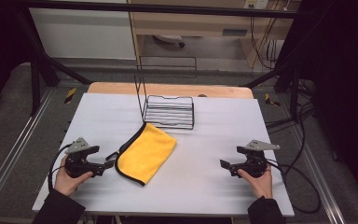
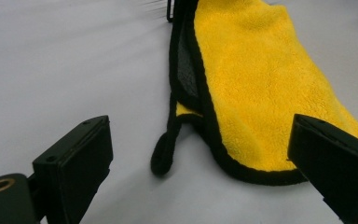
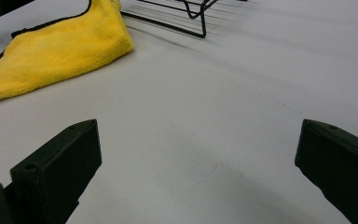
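Observation:
A folded yellow cloth with black edging lies near the middle of the grey table top. Its black hanging loop trails toward my left gripper, which rests at the front left, jaws wide apart and nothing between them. In the left gripper view the cloth lies just ahead of the open left gripper. My right gripper sits at the front right, open and pointing left over bare table. In the right gripper view the cloth lies far off at the upper left of the right gripper.
A black wire rack stands behind the cloth, its tall wire frame rising at the left; its corner is also in the right gripper view. A wooden table edge runs along the back. Cables trail off the right side.

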A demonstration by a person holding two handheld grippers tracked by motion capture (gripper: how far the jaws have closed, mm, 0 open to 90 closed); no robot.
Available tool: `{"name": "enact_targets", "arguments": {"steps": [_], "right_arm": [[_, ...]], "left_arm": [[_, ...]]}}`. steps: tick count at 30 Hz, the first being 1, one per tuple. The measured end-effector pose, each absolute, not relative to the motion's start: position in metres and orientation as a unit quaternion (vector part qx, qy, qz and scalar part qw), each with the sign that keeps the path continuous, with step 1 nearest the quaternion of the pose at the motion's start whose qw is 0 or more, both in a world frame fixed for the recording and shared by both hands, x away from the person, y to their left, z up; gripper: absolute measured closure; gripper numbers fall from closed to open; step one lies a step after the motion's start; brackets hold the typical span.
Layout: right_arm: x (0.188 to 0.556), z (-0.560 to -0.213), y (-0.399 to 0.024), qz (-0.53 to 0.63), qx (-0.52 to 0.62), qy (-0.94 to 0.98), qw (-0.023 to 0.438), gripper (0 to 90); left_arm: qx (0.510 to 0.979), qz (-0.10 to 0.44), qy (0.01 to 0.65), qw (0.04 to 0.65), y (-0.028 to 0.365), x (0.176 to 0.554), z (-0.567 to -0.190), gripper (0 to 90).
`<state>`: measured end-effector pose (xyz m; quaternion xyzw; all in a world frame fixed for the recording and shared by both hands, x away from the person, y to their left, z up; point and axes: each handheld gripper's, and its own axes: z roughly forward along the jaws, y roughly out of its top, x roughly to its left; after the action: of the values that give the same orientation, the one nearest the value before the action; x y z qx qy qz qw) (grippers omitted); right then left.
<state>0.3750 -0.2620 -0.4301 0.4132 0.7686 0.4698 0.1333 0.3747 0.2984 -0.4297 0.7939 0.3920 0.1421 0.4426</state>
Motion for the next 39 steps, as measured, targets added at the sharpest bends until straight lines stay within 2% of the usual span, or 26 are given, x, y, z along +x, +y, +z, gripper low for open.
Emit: {"name": "enact_targets", "arguments": {"steps": [21, 29, 33, 39], "right_arm": [[0.374, -0.431, -0.260, 0.462, 0.415, 0.772, 0.134, 1.0], [0.373, -0.432, -0.259, 0.460, 0.416, 0.773, 0.135, 1.1], [0.374, -0.433, -0.258, 0.457, 0.414, 0.776, 0.137, 1.2], [0.373, -0.433, -0.258, 0.455, 0.415, 0.776, 0.136, 1.3]], "left_arm": [[0.812, 0.133, 0.371, 0.430, 0.253, 0.364, -0.425, 10.7], [0.826, 0.127, 0.357, 0.418, 0.230, 0.358, -0.425, 16.3], [0.834, 0.129, 0.345, 0.412, 0.217, 0.352, -0.424, 21.7], [0.847, 0.124, 0.327, 0.400, 0.198, 0.343, -0.424, 36.9]]}}
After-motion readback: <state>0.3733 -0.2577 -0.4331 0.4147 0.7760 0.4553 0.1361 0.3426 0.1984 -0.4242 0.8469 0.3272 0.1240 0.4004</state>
